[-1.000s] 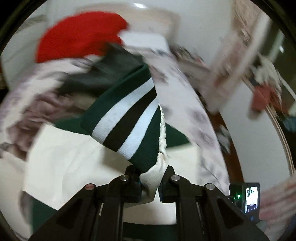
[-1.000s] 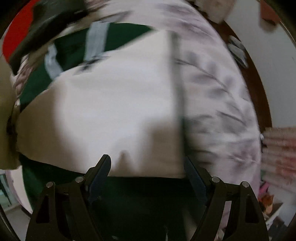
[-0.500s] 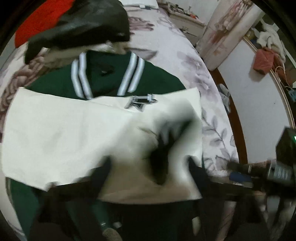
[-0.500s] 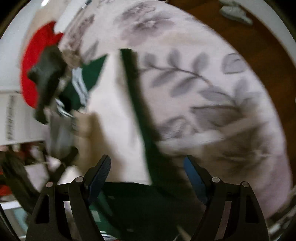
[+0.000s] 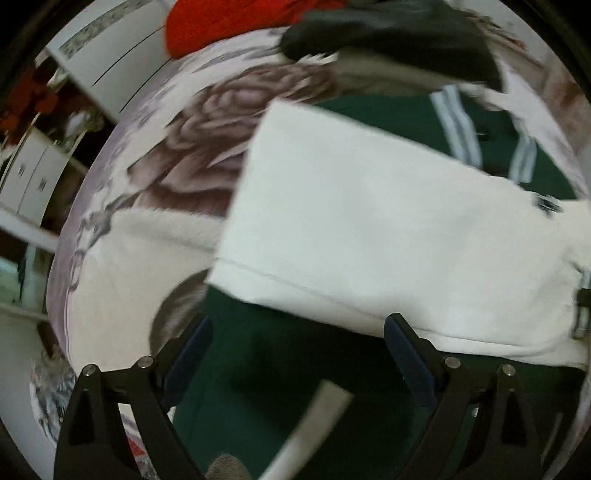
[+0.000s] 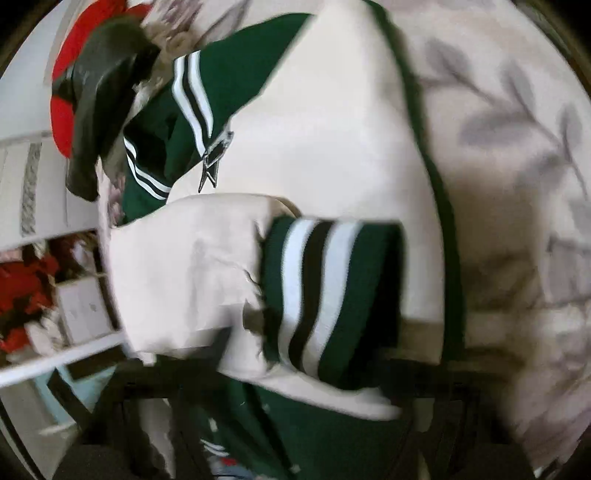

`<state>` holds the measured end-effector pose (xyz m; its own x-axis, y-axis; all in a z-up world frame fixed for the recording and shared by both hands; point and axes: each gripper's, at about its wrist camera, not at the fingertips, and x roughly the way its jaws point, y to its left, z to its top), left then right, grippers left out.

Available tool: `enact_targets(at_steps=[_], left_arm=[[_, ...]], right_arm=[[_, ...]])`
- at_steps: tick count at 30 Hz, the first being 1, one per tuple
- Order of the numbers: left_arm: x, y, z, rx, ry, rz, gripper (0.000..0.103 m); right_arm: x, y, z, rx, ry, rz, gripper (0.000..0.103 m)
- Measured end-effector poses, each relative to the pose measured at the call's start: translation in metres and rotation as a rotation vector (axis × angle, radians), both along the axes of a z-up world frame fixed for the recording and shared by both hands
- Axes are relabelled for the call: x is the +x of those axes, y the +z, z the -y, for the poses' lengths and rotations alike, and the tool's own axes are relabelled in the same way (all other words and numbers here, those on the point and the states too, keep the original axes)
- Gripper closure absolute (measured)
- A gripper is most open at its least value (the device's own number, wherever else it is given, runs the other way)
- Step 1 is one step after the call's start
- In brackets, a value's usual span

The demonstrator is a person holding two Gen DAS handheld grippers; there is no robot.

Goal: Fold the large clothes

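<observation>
Here the left gripper (image 5: 297, 358) stands spread wide, its blue-padded fingers (image 5: 192, 345) apart with nothing between them, hovering over the dark green body of a varsity jacket (image 5: 280, 373). The jacket lies flat on a bedspread (image 5: 177, 166) printed with large mauve roses. Just beyond the fingers, a cream sleeve (image 5: 373, 229) is folded straight across the green front, its hem edge facing the gripper. Farther on, the green collar with white stripes (image 5: 458, 129) shows past the sleeve, and beyond it rest a dark leathery garment (image 5: 399, 37) and a red one (image 5: 225, 18) at the head of the bed.

The right wrist view is blurred low down — the right gripper (image 6: 295, 417) shows only as dark smears along the bottom edge, so whether it is spread or clenched cannot be told. Close above those smears lies the other cream sleeve (image 6: 184, 273), ending in a green cuff with white and black stripes (image 6: 325, 295), draped across the jacket (image 6: 332, 140). Farther off sit a small star emblem (image 6: 212, 164) and the striped collar (image 6: 192, 99), then the dark garment (image 6: 103, 92) against the red one (image 6: 61, 122). The bedspread (image 6: 517, 184) — grey leaf print here — fills the right side.
</observation>
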<state>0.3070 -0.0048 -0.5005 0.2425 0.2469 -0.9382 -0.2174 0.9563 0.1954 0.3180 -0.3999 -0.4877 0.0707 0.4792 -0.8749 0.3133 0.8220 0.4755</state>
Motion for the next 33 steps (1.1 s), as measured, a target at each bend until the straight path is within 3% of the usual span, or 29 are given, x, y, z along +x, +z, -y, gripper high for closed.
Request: enact_targets(at_steps=[4, 8, 10, 11, 12, 14, 16, 19, 23, 25, 27, 28, 31, 33], left_arm=[[0.003, -0.012, -0.016, -0.027, 0.031, 0.016, 0.008], [0.009, -0.018, -0.023, -0.069, 0.038, 0.025, 0.008], [0.011, -0.020, -0.025, -0.072, 0.036, 0.016, 0.008], [0.012, -0.019, -0.026, -0.071, 0.034, 0.012, 0.008], [0.010, -0.014, -0.027, -0.074, 0.035, 0.022, 0.008], [0.005, -0.004, -0.030, -0.068, 0.029, 0.047, 0.009], [-0.005, 0.004, -0.028, -0.031, 0.009, 0.068, 0.008], [-0.014, 0.002, -0.024, 0.034, -0.014, 0.077, 0.008], [-0.012, -0.025, -0.029, 0.103, 0.001, 0.043, 0.008], [-0.006, -0.049, -0.030, 0.128, 0.020, -0.016, 0.008], [-0.002, -0.070, -0.033, 0.135, 0.038, -0.070, 0.008], [-0.001, -0.077, -0.034, 0.133, 0.057, -0.088, 0.008], [-0.009, -0.064, -0.027, 0.183, 0.101, -0.079, 0.008], [-0.022, -0.049, -0.015, 0.231, 0.113, -0.062, 0.008]], right_arm=[[0.012, 0.055, 0.000, -0.194, -0.004, 0.167, 0.099], [0.027, 0.048, 0.019, -0.329, -0.016, 0.114, 0.098], [0.036, 0.021, 0.021, -0.310, 0.021, -0.014, 0.096], [0.034, 0.017, 0.023, -0.290, 0.008, -0.036, 0.088], [0.030, 0.023, 0.026, -0.262, -0.029, -0.046, 0.083], [0.019, 0.043, 0.029, -0.260, -0.073, -0.018, 0.058], [0.000, 0.067, 0.035, -0.230, -0.125, 0.024, 0.047], [-0.016, 0.076, 0.039, -0.182, -0.161, 0.050, 0.047], [-0.017, 0.055, 0.042, -0.157, -0.135, 0.073, 0.047], [-0.005, 0.029, 0.039, -0.176, -0.102, 0.034, 0.047], [0.006, -0.010, 0.038, -0.276, -0.030, -0.076, 0.047], [0.008, -0.019, 0.041, -0.257, -0.028, -0.101, 0.046], [0.008, 0.002, 0.052, -0.209, 0.007, -0.085, 0.044], [-0.007, 0.030, 0.055, -0.221, 0.102, -0.030, 0.042]])
